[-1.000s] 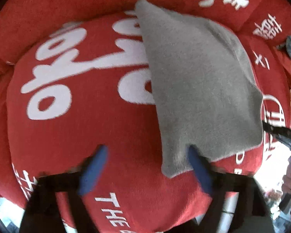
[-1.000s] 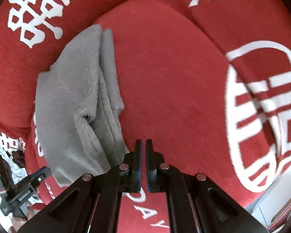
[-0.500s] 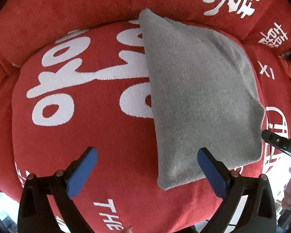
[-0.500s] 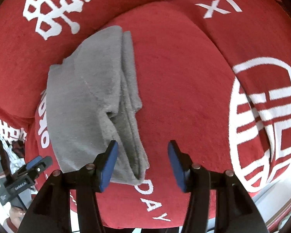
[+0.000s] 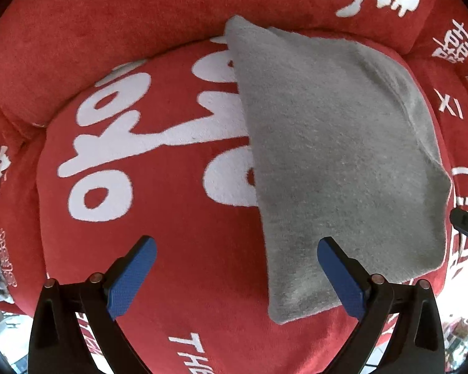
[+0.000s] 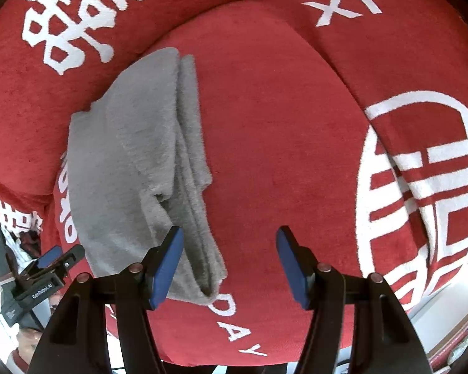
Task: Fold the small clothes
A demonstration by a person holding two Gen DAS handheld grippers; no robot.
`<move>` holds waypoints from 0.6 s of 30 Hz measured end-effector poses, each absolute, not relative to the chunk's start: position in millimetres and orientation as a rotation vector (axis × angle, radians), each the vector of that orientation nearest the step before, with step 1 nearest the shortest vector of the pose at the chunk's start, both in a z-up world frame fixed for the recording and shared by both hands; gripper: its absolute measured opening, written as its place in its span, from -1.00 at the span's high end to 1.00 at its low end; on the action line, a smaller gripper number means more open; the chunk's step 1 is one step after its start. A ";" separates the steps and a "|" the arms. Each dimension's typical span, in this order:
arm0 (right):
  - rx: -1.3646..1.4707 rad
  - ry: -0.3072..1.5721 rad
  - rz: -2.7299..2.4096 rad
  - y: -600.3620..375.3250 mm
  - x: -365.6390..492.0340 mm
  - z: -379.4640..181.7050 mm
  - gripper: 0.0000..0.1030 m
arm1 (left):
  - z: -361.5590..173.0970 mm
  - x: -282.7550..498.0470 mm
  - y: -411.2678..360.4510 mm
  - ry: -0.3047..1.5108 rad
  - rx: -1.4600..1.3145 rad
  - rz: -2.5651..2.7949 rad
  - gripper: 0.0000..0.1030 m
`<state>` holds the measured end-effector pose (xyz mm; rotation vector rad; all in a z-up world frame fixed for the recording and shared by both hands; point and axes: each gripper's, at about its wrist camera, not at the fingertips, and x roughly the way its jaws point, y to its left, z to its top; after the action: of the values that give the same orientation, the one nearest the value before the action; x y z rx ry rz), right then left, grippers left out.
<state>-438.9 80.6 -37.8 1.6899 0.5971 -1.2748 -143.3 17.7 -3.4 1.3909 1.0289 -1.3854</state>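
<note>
A grey fleece garment (image 5: 333,162) lies folded in layers on a red sofa cushion (image 5: 171,240). My left gripper (image 5: 237,268) hangs above the cushion, jaws wide open; its right blue pad (image 5: 343,280) is over the garment's near corner, with nothing gripped. In the right wrist view the garment (image 6: 134,168) shows its stacked folded edges. My right gripper (image 6: 231,261) is opening; the garment's near corner lies loose between the jaws, beside the left pad (image 6: 167,268).
The sofa's red backrest (image 5: 109,15) with white characters runs behind the cushion. A second seat cushion with a white round emblem (image 6: 421,187) lies to the right. The cushion's front edge drops off just below both grippers. My left gripper's tip (image 6: 46,268) shows at lower left.
My right gripper went from shut to open, releasing the garment's edge. My left gripper's jaws spread wider and drew slightly back from the garment, which now lies still.
</note>
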 end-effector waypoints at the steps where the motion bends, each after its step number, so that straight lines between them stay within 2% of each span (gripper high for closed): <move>1: 1.691 0.598 -1.277 80.6 -440.0 -38.1 -0.27 | -4.8 -144.1 17.0 1.032 1.397 -1.384 -1.00; 5: 1.691 0.554 -1.263 82.3 -443.8 -38.4 -0.29 | -5.6 -140.8 10.8 1.074 1.374 -1.381 -1.00; 6: 1.693 0.531 -1.246 83.1 -445.8 -38.6 -0.36 | -5.2 -138.7 8.3 1.089 1.359 -1.383 -1.00; 7: 1.696 0.510 -1.224 83.1 -446.3 -39.3 -0.54 | -4.6 -136.5 5.1 1.106 1.343 -1.387 -1.00; 8: 1.697 0.488 -1.204 83.6 -446.4 -40.0 -0.59 | -4.0 -134.0 0.9 1.125 1.325 -1.392 -1.00; 18: 1.627 0.461 -1.112 64.8 -446.8 -32.0 -0.59 | -5.3 -124.0 -41.1 1.242 1.200 -1.446 -1.00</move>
<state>-446.8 64.8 -31.9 1.6272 0.4606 -1.1118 -124.0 -41.1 -5.3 1.2001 1.2419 -1.4456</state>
